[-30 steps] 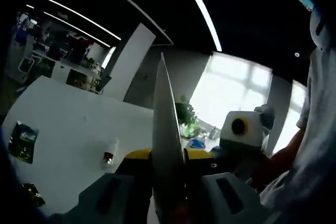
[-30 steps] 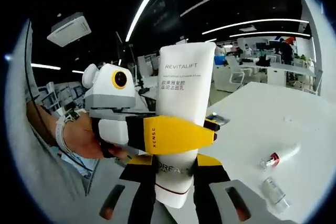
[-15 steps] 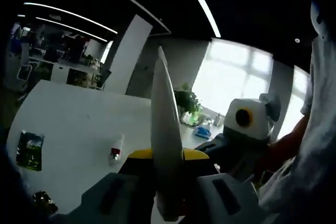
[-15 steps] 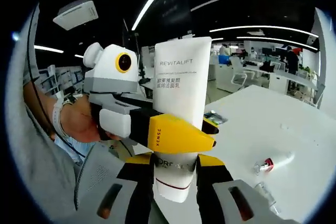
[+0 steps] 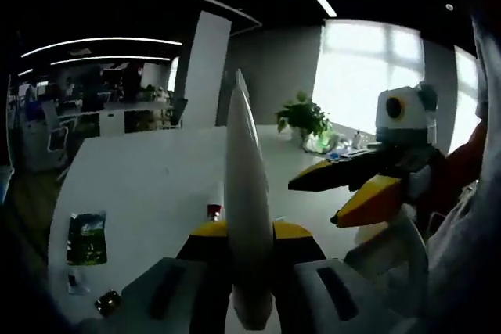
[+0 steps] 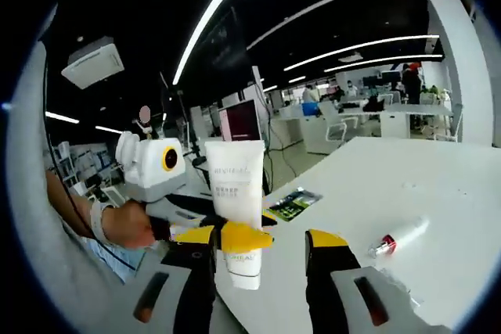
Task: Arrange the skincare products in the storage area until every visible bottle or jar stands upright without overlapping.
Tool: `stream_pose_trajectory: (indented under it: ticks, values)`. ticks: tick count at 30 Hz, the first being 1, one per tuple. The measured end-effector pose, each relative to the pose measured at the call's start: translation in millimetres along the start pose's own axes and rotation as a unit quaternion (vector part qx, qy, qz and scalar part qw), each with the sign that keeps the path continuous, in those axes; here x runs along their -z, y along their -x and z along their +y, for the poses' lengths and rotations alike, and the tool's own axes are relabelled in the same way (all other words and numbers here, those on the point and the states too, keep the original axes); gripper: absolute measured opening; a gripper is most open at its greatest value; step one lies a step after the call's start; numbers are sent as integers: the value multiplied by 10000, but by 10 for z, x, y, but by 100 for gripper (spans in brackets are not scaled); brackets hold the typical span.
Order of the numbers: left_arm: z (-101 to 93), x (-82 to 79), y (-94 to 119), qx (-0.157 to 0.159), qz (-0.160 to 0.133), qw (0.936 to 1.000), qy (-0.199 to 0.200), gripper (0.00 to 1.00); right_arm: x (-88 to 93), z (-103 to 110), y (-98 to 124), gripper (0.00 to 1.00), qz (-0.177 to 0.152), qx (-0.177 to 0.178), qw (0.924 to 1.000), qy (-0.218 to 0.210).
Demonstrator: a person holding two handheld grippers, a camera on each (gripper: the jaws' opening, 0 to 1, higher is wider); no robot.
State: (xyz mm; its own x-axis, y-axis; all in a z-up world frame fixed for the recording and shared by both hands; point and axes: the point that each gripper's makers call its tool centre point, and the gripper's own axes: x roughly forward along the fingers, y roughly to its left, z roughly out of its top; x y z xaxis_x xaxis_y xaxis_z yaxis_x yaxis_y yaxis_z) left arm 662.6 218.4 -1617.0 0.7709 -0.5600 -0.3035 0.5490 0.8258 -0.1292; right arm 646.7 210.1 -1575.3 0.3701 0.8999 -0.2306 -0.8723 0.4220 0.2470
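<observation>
A white Revitalift tube (image 6: 235, 185) is held upright above the white table (image 6: 407, 185), crimped end up. My left gripper (image 6: 233, 237) is shut on its lower part, yellow jaw across the label, with a person's hand behind it. In the left gripper view the tube (image 5: 246, 185) shows edge-on between my left gripper's (image 5: 249, 231) jaws. My right gripper (image 6: 262, 242) stands open, jaws wide on either side of the tube and clear of it. From the left gripper view, the right gripper (image 5: 313, 202) hangs to the right, jaws apart.
A small tube with a red cap (image 6: 401, 235) lies on the table, also seen as the small tube (image 5: 212, 210). A green sachet (image 5: 84, 238) lies flat, seen again as the sachet (image 6: 293, 202). Tiny items (image 5: 106, 303) lie near the table edge. Office desks stand behind.
My right gripper has let go of the white tube, opened wide and drawn back. The left gripper keeps hold of the tube. Both views have shifted.
</observation>
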Motion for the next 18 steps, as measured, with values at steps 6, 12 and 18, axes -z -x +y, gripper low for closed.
stream_pose_trajectory:
  ticks: [6,12,18]
  values:
    - [-136,-16,-86,23,11,10000,43,13,-55,55,-223,42,98,173,9995,-259]
    - [-194,-24,-122,-13,83,10000,-8,13,32,90,-282,34,321,243,9987,-320]
    - [-196,13,-123,-69,116,9999,-56,15,60,61,-253,30,382,395,9983,-183]
